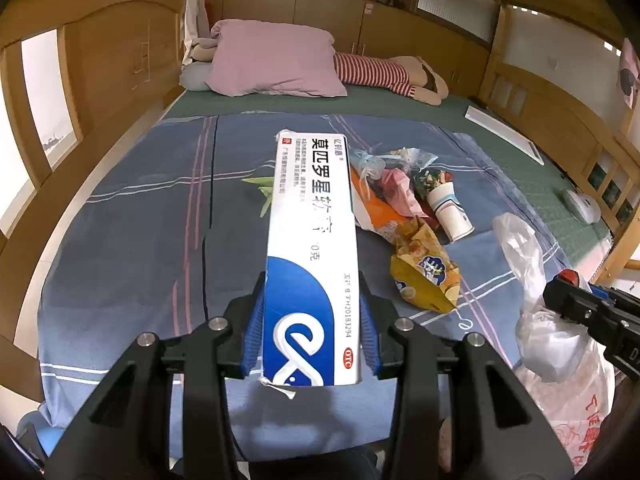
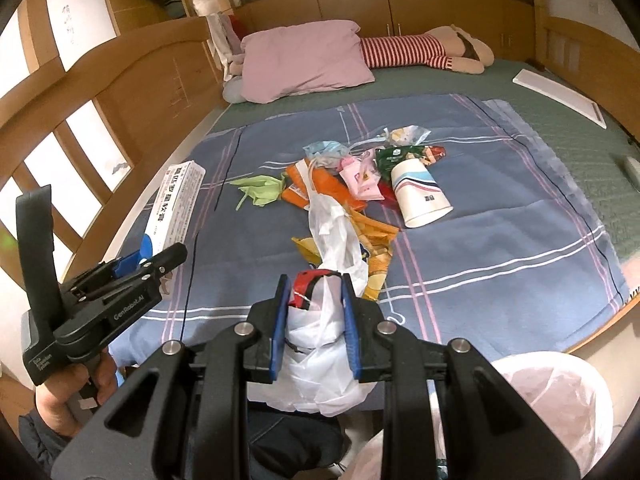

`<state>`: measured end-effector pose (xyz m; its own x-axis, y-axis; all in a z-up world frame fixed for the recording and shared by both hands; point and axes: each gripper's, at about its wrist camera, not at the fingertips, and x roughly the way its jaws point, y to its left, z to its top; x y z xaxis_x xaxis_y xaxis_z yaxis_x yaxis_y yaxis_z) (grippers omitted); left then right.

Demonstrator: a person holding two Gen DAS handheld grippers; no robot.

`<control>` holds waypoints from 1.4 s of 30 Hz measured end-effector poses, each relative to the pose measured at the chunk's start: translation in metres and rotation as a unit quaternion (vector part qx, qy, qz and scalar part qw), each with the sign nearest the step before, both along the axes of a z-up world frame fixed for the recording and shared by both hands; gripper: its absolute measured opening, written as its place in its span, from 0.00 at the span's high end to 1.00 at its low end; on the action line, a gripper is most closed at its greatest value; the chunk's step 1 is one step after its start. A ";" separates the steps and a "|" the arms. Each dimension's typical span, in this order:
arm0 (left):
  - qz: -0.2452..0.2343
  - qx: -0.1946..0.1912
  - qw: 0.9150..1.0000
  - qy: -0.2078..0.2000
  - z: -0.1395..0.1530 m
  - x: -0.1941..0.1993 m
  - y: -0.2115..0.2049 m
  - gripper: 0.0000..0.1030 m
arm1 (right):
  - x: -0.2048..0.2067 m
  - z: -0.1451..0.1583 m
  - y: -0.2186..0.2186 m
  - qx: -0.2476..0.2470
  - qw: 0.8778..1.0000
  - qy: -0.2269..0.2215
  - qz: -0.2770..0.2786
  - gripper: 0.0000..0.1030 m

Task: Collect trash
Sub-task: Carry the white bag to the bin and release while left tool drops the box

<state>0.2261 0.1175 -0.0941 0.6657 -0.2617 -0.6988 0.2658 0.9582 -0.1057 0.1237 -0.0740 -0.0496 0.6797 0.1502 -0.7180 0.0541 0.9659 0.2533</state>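
My left gripper (image 1: 312, 320) is shut on a long white and blue ointment box (image 1: 310, 240) and holds it above the blue sheet; the box also shows in the right wrist view (image 2: 176, 204). My right gripper (image 2: 315, 296) is shut on a white plastic bag (image 2: 320, 344), whose handle trails forward over the pile. A trash pile lies mid-bed: a paper cup (image 2: 420, 196), an orange wrapper (image 2: 320, 184), a yellow snack bag (image 1: 424, 272), pink wrappers (image 2: 360, 180), a green packet (image 2: 400, 156) and green paper (image 2: 260, 190).
The blue checked sheet (image 2: 500, 248) covers a green mattress. A pink pillow (image 2: 304, 60) and a striped doll (image 2: 408, 50) lie at the far end. A white board (image 2: 560, 96) lies far right. Wooden bed rails (image 2: 120, 92) run along the left.
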 end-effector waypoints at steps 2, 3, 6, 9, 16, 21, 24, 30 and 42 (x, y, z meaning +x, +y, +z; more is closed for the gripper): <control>0.000 -0.005 1.000 0.004 -0.001 0.002 0.002 0.60 | 0.000 -0.001 0.000 0.002 1.000 0.002 0.000 0.75; 0.000 -0.008 1.000 0.006 -0.001 0.002 0.004 0.60 | 0.000 -0.002 0.001 0.002 1.000 0.003 0.001 0.75; -0.001 -0.022 1.000 0.010 -0.001 0.003 0.008 0.60 | -0.001 -0.001 0.001 0.005 1.000 0.002 0.002 0.75; -0.026 -0.055 0.998 0.010 0.002 0.002 0.008 0.60 | -0.007 0.003 -0.005 0.008 1.000 0.002 0.003 0.75; -0.138 -0.138 0.980 0.030 0.009 -0.018 -0.019 0.60 | -0.055 0.010 -0.046 -0.021 0.999 0.033 -0.009 0.75; -0.205 -0.145 0.966 0.060 -0.003 -0.037 -0.062 0.60 | -0.092 -0.019 -0.078 -0.015 0.993 0.107 -0.037 0.75; -0.244 -0.149 0.955 0.084 -0.015 -0.048 -0.086 0.60 | -0.107 -0.052 -0.093 0.033 0.984 0.171 -0.035 0.61; -0.308 -0.160 0.931 0.116 -0.031 -0.068 -0.112 0.60 | -0.135 -0.040 -0.147 0.099 0.977 0.119 -0.147 0.35; -0.453 -0.127 0.872 0.134 -0.045 -0.140 -0.182 0.24 | -0.144 0.006 -0.182 0.063 0.968 0.035 -0.239 0.30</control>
